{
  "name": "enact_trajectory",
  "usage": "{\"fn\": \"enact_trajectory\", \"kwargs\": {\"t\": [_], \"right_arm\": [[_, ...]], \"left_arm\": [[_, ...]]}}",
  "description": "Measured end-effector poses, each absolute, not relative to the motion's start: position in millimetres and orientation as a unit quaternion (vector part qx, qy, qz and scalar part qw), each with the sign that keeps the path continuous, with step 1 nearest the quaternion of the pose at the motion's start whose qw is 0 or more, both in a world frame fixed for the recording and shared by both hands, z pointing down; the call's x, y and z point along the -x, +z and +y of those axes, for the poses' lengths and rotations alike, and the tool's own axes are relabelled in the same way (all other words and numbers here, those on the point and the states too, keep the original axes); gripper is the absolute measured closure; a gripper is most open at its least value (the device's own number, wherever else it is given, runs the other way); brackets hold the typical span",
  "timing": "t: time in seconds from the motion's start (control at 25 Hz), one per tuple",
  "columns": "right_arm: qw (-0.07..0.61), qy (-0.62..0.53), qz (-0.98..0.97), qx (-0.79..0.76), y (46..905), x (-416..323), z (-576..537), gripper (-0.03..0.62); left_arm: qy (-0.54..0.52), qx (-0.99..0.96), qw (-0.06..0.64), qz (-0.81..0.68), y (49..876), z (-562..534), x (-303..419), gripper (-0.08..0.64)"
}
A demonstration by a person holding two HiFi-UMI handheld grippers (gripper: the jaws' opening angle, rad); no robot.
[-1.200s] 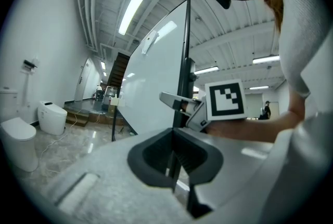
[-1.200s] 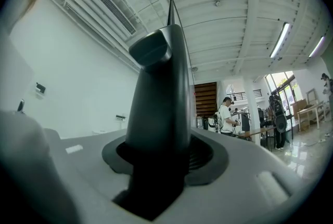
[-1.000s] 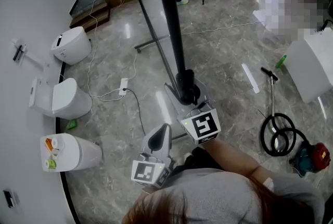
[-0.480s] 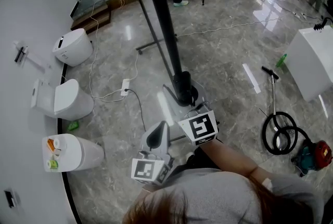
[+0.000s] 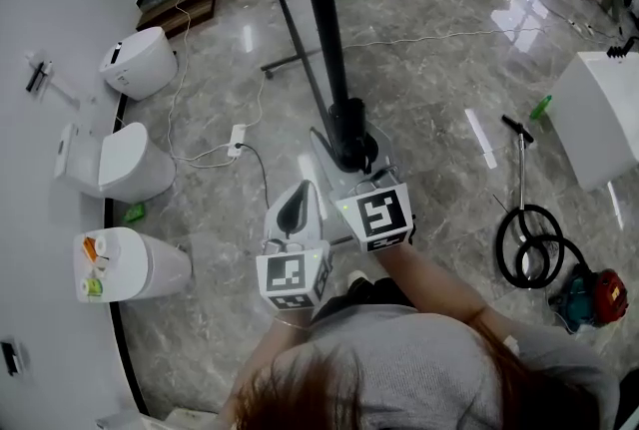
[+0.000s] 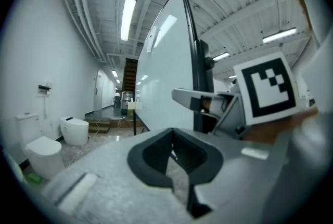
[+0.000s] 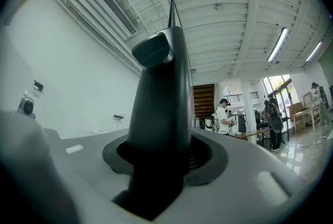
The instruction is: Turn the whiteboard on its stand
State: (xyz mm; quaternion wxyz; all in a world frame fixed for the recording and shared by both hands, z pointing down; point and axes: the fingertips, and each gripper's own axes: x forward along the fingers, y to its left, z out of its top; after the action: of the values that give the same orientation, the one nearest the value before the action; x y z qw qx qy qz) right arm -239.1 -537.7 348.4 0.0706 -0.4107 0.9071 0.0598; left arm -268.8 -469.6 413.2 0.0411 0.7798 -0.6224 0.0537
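The whiteboard [image 5: 321, 19] is seen edge-on from above as a long black bar on its stand; in the left gripper view the whiteboard [image 6: 166, 62] shows its white face. My right gripper [image 5: 361, 171] is shut on the black frame [image 7: 156, 98] at the board's near end, beside the round pivot [image 5: 349, 134], and its jaws have just been closing a little tighter. My left gripper [image 5: 305, 194] hovers just left of it, shut with nothing between its jaws, and does not touch the board. In the left gripper view the right gripper [image 6: 205, 102] shows ahead of my left gripper [image 6: 173, 134].
Three white toilets [image 5: 138, 84] [image 5: 120, 187] [image 5: 135, 266] line the left wall. A power strip and cable [image 5: 237, 141] lie on the floor near the stand's leg [image 5: 292, 67]. A vacuum hose [image 5: 534, 253], a red machine [image 5: 599, 296] and a white box [image 5: 599, 119] are at right.
My left gripper has moved forward and now sits level beside the right one. The right gripper stays on the frame.
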Motion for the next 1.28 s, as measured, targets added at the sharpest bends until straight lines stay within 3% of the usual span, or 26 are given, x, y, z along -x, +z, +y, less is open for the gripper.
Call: {"fn": "enact_trajectory", "kwargs": {"t": [0.32, 0.64, 1.16, 1.28], "right_arm": [[0.065, 0.051, 0.913, 0.399, 352, 234, -535, 0.399], [0.066, 0.048, 0.916, 0.394, 352, 231, -532, 0.397], [0.099, -0.01, 0.912, 0.397, 358, 209, -505, 0.42], [0.075, 0.003, 0.912, 0.404, 360, 208, -504, 0.431]], "left_arm": [[0.076, -0.739, 0.067, -0.666, 412, -468, 264, 0.565], [0.115, -0.728, 0.149, -0.659, 454, -452, 254, 0.565], [0.093, -0.713, 0.16, -0.676, 466, -415, 239, 0.565], [0.091, -0.714, 0.159, -0.675, 468, -407, 233, 0.565]]}}
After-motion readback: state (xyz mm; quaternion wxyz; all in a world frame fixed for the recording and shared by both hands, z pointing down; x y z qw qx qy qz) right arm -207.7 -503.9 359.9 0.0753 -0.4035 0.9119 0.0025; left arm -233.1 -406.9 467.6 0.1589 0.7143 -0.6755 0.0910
